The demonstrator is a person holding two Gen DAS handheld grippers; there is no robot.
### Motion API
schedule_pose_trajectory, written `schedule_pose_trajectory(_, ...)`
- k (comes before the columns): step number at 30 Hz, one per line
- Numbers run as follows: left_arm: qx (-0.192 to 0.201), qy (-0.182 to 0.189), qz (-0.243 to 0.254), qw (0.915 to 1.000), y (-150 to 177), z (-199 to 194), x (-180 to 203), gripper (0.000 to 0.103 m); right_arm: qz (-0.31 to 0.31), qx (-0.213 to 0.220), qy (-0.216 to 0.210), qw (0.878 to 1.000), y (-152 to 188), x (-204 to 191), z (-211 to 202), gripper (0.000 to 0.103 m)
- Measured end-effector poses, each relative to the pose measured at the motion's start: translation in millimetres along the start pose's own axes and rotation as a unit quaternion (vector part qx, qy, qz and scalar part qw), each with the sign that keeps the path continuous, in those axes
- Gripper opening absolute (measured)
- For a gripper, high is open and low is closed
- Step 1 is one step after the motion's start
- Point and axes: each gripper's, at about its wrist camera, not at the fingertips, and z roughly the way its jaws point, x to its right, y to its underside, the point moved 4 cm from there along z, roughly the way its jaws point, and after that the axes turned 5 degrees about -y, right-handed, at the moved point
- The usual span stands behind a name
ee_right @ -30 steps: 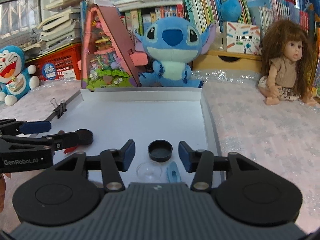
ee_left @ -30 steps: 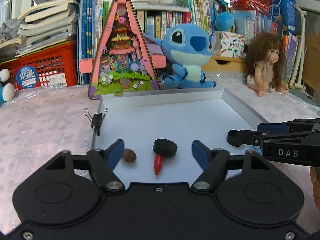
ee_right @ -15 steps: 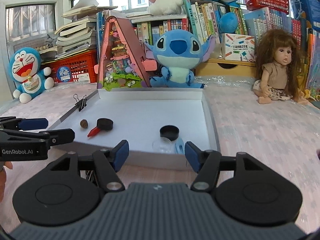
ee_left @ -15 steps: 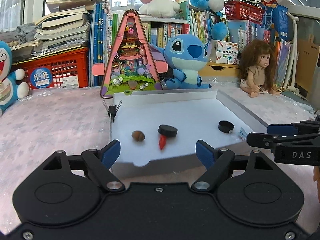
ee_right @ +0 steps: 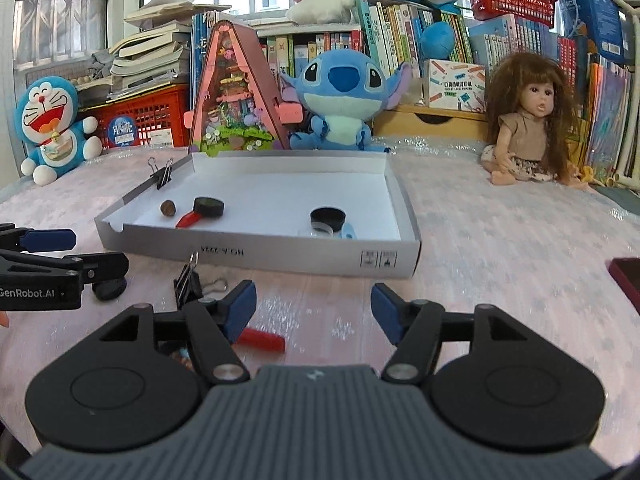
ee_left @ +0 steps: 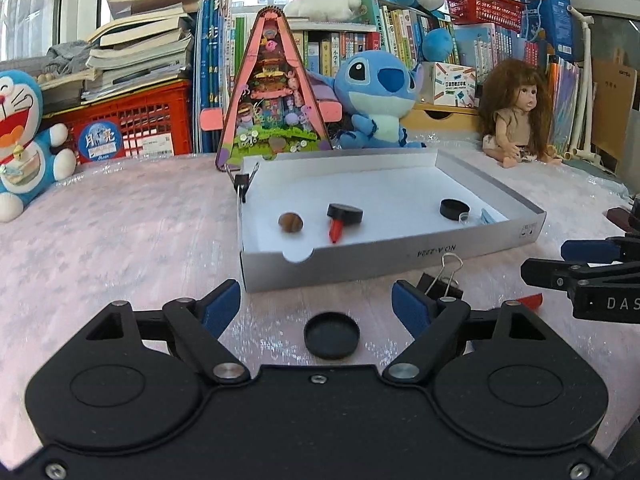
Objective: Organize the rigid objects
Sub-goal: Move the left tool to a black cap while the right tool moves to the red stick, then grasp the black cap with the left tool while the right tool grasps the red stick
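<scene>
Your white cardboard tray [ee_left: 460, 246] already holds a brown nut [ee_left: 291, 223], a black-capped red piece [ee_left: 342, 220], a black cap [ee_left: 454, 209], a clear piece and a small blue one beside it, with one binder clip [ee_left: 242, 180] on its left wall. Still loose on the surface [ee_right: 500, 264] in front of it: a black round lid [ee_left: 331, 335], a second binder clip [ee_right: 190, 280] and a red stick [ee_right: 262, 340]. So you look roughly halfway. Your left claw [ee_left: 316, 304] is spread above the lid, touching nothing; your right claw [ee_right: 312, 308] is spread and empty too.
</scene>
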Motion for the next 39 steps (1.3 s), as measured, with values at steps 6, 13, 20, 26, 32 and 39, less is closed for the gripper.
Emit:
schedule_pose_trajectory(6, -0.011, 0.006, -0.009, 0.9999, 10.9, 1.1, 0.0, 0.076, -0.002, -0.003, -0.002, 1.0, 7.6, -6.4, -3.7, 0.076)
schedule_pose_trajectory(13, -0.025, 0.014, -0.021, 0.9994, 15.4, 6.7, -1.4, 0.068, -0.01, -0.009, -0.002, 1.0, 14.2, -15.3, -1.0, 0.076)
schedule_pose_trajectory(20, -0.032, 0.015, -0.024, 0.9991, 16.1, 10.4, -2.2, 0.064, -0.014, -0.012, -0.005, 1.0, 17.0, -22.9, 0.7, 0.076)
schedule_pose_trajectory(26, -0.032, 0.012, -0.011, 0.9993, 16.3, 12.2, 3.7, 0.063, -0.006, -0.014, 0.001, 1.0, 18.2, -26.5, 3.1, 0.076)
schedule_pose_trajectory(32, -0.032, 0.011, -0.011, 0.9994, 16.4, 11.9, 3.9, 0.063, -0.002, -0.008, 0.013, 1.0, 19.5, -33.1, 2.7, 0.076)
schedule_pose_trajectory(39, -0.032, 0.012, -0.011, 0.9994, 16.7, 11.8, 3.7, 0.062, 0.007, -0.004, 0.031, 0.999, 20.3, -39.4, 3.7, 0.076)
